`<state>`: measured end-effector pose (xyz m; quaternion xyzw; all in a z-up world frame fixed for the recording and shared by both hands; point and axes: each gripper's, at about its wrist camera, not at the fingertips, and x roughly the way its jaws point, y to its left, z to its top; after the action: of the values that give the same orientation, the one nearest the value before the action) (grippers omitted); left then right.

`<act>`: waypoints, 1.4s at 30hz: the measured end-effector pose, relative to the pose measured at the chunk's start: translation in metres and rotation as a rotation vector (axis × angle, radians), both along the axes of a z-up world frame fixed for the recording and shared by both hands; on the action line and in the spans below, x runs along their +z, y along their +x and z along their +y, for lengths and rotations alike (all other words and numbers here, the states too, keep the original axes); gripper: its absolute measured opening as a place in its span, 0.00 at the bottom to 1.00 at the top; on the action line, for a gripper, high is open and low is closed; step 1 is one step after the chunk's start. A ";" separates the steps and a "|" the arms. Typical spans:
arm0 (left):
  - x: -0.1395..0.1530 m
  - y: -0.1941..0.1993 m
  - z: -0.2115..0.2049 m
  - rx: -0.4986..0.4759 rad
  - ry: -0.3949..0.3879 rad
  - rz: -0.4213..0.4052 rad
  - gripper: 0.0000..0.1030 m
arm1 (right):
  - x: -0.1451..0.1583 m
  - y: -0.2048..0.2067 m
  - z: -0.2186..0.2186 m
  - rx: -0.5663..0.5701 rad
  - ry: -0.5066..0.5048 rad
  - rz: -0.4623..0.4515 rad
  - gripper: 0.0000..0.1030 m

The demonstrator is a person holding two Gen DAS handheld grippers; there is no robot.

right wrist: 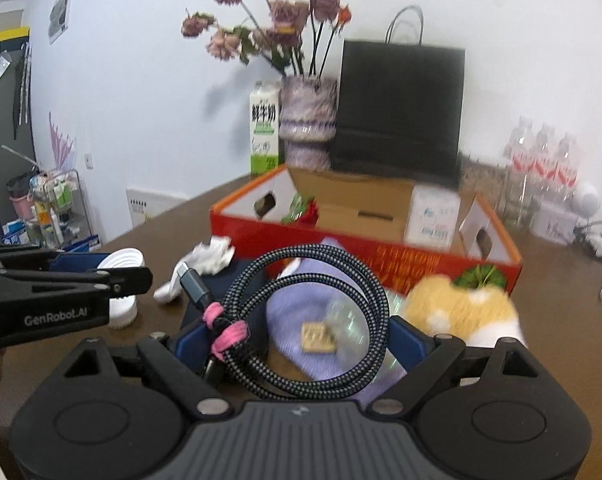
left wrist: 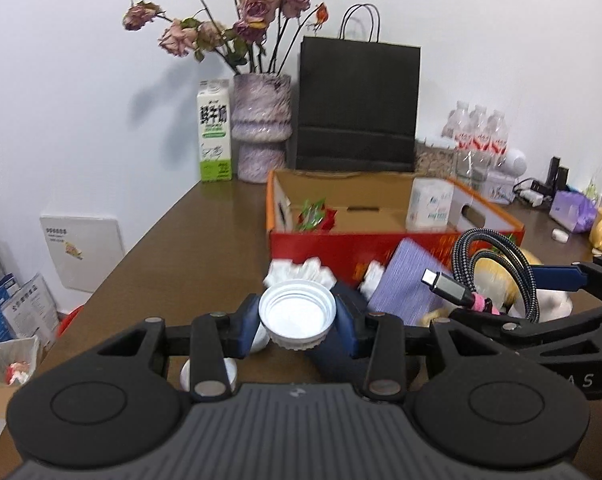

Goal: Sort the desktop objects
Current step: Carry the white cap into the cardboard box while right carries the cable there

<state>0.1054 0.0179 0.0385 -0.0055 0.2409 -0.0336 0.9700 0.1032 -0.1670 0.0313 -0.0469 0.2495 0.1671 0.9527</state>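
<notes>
White cap [left wrist: 297,316] clamped in left gripper [left wrist: 297,322], marked "GenRobot.AI"; right gripper [right wrist: 301,344] grips braided cable coil [right wrist: 305,320].

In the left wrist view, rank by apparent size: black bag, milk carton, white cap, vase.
1. black bag
2. vase
3. milk carton and white cap: about alike; the cap sits right at the camera in the left gripper, so it is unranked.
</notes>
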 end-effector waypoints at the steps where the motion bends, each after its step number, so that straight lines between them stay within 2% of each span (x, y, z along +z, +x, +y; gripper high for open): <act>1: 0.004 0.005 -0.002 -0.004 0.001 0.001 0.40 | 0.005 0.004 -0.002 -0.006 0.000 -0.010 0.88; 6: 0.024 0.040 -0.011 -0.003 0.002 0.008 0.40 | 0.025 0.028 -0.008 -0.029 -0.013 -0.042 0.88; 10: 0.042 0.078 -0.018 -0.001 0.004 0.038 0.40 | 0.042 0.063 -0.014 -0.034 -0.036 -0.030 0.88; 14: 0.054 0.118 -0.025 0.001 0.010 0.080 0.40 | 0.051 0.104 -0.021 -0.045 -0.057 0.029 0.88; 17: 0.054 0.146 -0.031 0.003 0.016 0.127 0.40 | 0.052 0.142 -0.030 -0.057 -0.062 0.112 0.88; 21: 0.046 0.180 -0.041 0.010 0.046 0.187 0.40 | 0.039 0.184 -0.039 -0.078 -0.085 0.223 0.88; 27: 0.021 0.225 -0.052 0.040 0.075 0.280 0.40 | 0.015 0.227 -0.044 -0.110 -0.102 0.323 0.88; 34: -0.008 0.251 -0.057 0.064 0.097 0.360 0.40 | -0.006 0.253 -0.040 -0.120 -0.117 0.379 0.88; 42: -0.033 0.259 -0.062 0.052 0.137 0.438 0.40 | -0.026 0.261 -0.039 -0.121 -0.138 0.436 0.88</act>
<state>0.3647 -0.0440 0.0050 0.0471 0.4474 0.0100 0.8930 0.3641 -0.2058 0.0053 -0.0594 0.4627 0.0987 0.8790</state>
